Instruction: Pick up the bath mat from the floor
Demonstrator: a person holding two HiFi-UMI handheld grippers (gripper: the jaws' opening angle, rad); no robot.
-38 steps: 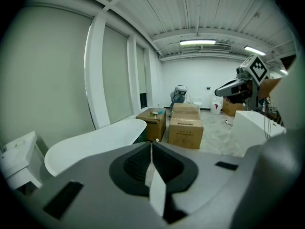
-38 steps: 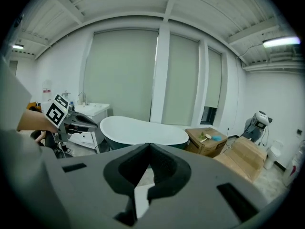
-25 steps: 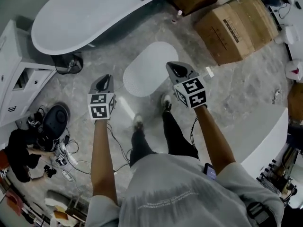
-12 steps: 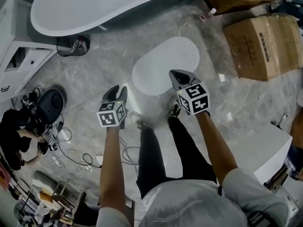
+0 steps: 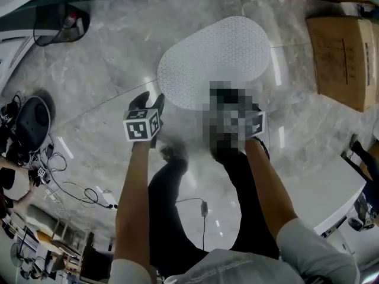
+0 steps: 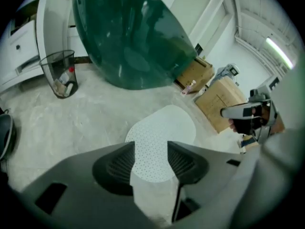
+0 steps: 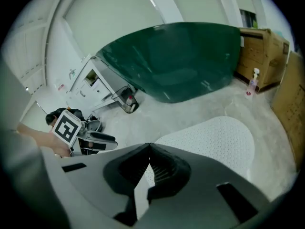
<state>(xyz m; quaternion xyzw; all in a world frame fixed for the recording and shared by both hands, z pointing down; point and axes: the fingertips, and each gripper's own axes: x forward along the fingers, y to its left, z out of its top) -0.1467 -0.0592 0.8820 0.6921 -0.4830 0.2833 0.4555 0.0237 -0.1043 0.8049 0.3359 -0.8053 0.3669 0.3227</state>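
Observation:
The bath mat [image 5: 216,58] is a white, dotted oval lying flat on the grey marble floor, just ahead of both grippers. My left gripper [image 5: 149,101] hovers over the floor off the mat's near left edge. Its jaws are opening, and nothing is between them. In the left gripper view the mat [image 6: 162,130] shows through the gap of the left gripper [image 6: 151,148]. My right gripper [image 7: 149,147] has its tips touching, with the mat [image 7: 214,137] beyond it on the right. A mosaic patch covers it in the head view, at the mat's near edge.
A dark green bathtub [image 6: 133,42] stands beyond the mat, with a wire waste bin [image 6: 59,75] to its left. Cardboard boxes [image 5: 346,52] and a small bottle [image 7: 251,82] are on the right. Cables and a crouching person [image 5: 12,176] are at the left. A white block [image 5: 331,200] sits at the near right.
The person has stepped toward the mat, which now lies closer and larger in the head view. Both grippers have moved forward to its near edge. The left gripper's fingers now look parted.

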